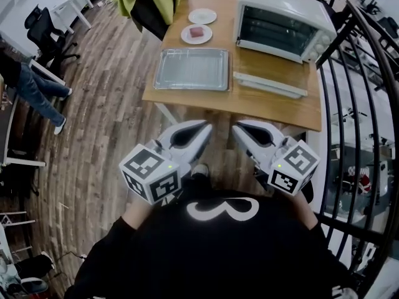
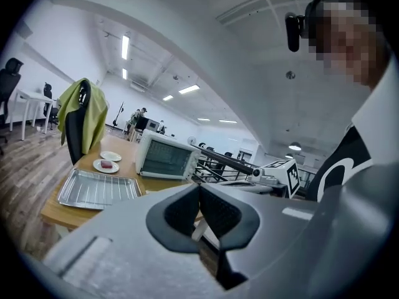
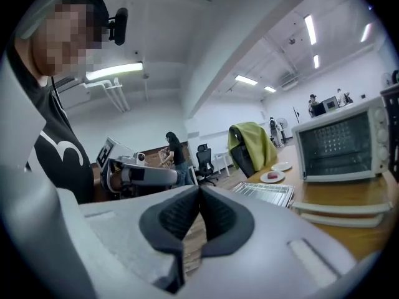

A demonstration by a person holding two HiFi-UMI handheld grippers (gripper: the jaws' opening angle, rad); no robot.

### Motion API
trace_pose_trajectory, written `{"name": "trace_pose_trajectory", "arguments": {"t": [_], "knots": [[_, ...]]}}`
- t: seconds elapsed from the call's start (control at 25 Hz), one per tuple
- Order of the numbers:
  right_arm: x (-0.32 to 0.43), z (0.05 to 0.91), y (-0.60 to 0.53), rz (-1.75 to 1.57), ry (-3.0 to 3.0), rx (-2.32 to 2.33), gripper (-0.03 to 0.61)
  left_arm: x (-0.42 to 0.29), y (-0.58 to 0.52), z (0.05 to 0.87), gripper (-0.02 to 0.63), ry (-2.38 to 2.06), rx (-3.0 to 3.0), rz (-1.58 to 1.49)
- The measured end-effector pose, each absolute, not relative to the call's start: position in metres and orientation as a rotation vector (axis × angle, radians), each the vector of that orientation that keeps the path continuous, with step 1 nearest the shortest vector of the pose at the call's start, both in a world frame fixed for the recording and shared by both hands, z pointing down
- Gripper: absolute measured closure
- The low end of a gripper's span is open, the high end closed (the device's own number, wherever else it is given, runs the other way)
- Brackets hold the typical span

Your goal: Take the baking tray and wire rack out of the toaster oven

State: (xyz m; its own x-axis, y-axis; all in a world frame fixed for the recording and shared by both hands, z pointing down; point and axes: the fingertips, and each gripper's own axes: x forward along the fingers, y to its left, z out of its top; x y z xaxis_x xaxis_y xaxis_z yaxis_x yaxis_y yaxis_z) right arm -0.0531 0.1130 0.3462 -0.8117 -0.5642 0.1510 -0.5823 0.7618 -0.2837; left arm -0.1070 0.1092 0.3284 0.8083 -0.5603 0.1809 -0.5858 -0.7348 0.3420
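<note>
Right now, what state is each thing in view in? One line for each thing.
left gripper: shut, empty
right gripper: shut, empty
toaster oven: door closed
baking tray: out of the oven, flat on the table
wire rack: lying in the baking tray
front plate: holds a red piece
back plate: empty

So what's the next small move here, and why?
Probably lower both grippers and stop: the tray, seemingly with the rack in it, lies on the table outside the toaster oven; the left gripper and right gripper are shut, empty.
</note>
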Motion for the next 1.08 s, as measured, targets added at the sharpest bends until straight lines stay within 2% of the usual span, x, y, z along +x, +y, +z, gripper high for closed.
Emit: {"name": "trace_pose_trajectory", "arguments": {"t": [0.36,1.08], "knots": [[-0.038,0.316,0.143,0.329,-2.963,0.980,0.577,-0.097,0.141,0.314,0.604,-0.915,2.657,0.075],[-0.018,0.319,0.187,0.302,-2.973,0.977,0.577,-0.082,0.182,0.318,0.604,-0.958,2.666,0.076]]}}
